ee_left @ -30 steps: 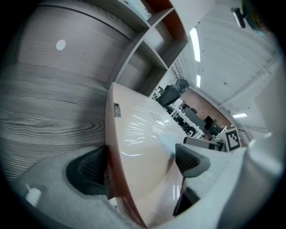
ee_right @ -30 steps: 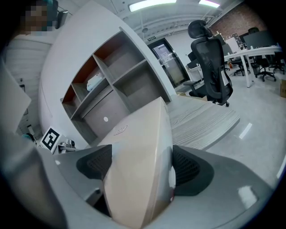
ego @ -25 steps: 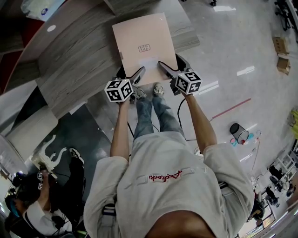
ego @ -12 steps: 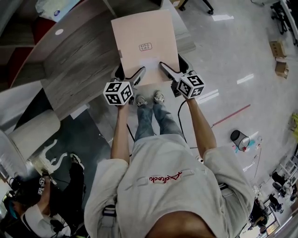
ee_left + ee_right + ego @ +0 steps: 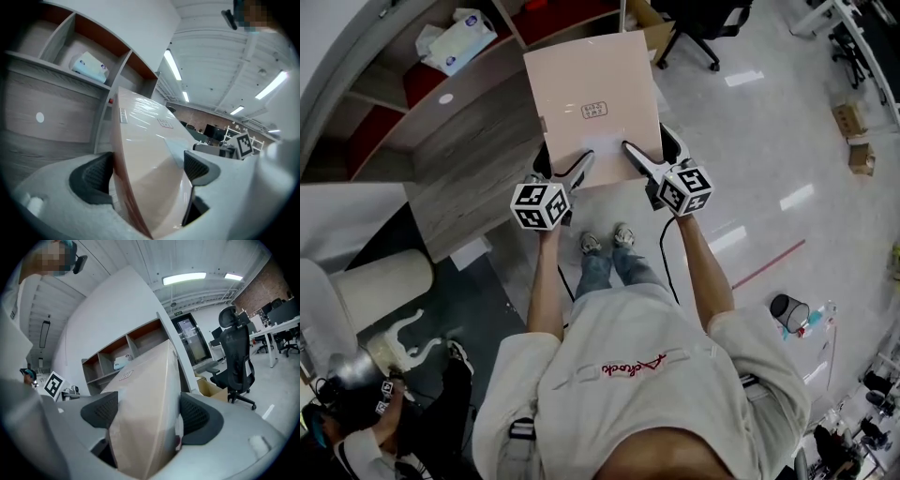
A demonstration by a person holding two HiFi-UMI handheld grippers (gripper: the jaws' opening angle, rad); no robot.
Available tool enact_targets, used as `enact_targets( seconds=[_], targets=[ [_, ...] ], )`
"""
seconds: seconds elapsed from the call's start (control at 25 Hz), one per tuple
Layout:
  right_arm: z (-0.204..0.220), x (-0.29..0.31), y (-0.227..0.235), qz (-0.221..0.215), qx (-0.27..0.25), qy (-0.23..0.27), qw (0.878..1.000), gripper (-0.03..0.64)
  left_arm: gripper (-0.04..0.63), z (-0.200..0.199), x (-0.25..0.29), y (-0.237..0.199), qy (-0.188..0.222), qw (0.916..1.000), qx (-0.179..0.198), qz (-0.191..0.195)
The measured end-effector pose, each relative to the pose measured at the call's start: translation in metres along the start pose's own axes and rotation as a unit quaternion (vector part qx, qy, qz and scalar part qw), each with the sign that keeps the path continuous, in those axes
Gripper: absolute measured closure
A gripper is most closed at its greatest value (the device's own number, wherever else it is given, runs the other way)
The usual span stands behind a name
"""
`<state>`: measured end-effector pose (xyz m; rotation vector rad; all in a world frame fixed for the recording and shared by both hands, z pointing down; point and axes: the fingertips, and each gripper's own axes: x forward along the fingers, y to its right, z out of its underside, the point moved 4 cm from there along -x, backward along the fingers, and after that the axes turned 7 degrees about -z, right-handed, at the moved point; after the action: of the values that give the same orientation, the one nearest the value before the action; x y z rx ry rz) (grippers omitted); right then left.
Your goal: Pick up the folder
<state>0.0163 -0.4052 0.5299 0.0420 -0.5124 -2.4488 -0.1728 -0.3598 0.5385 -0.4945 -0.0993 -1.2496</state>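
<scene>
Folder (image 5: 592, 94) in left tool (image 5: 562, 162) and right tool (image 5: 651, 150), desk (image 5: 478, 159) at left.

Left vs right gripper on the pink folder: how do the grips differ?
The left gripper bites the pale pink flat folder on its near edge left of centre; the right gripper bites that edge right of centre. The left angles inward to the right, the right inward to the left. Both are shut on the folder.
</scene>
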Motion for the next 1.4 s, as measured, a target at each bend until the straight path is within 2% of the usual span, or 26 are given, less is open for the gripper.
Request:
enact_targets(
  seconds=[0.48, 0.84, 1.4],
  targets=[
    [-0.072, -0.046, -0.021, -0.010, -0.053, 0.059, 0.997, 0.193, 0.109, -0.058, -0.027, 0.059, 0.067, 0.9968, 0.042, 0.012],
    [-0.106, -0.066, -0.040, -0.001, -0.082, 0.091, 0.992, 0.193, 0.109, -0.089, -0.041, 0.080, 0.099, 0.9926, 0.061, 0.034],
    [-0.091, -0.082, -0.117, 0.013, -0.093, 0.112, 0.989, 0.195, 0.107, -0.087, -0.113, 0.068, 0.115, 0.9896, 0.071, 0.050]
  ],
)
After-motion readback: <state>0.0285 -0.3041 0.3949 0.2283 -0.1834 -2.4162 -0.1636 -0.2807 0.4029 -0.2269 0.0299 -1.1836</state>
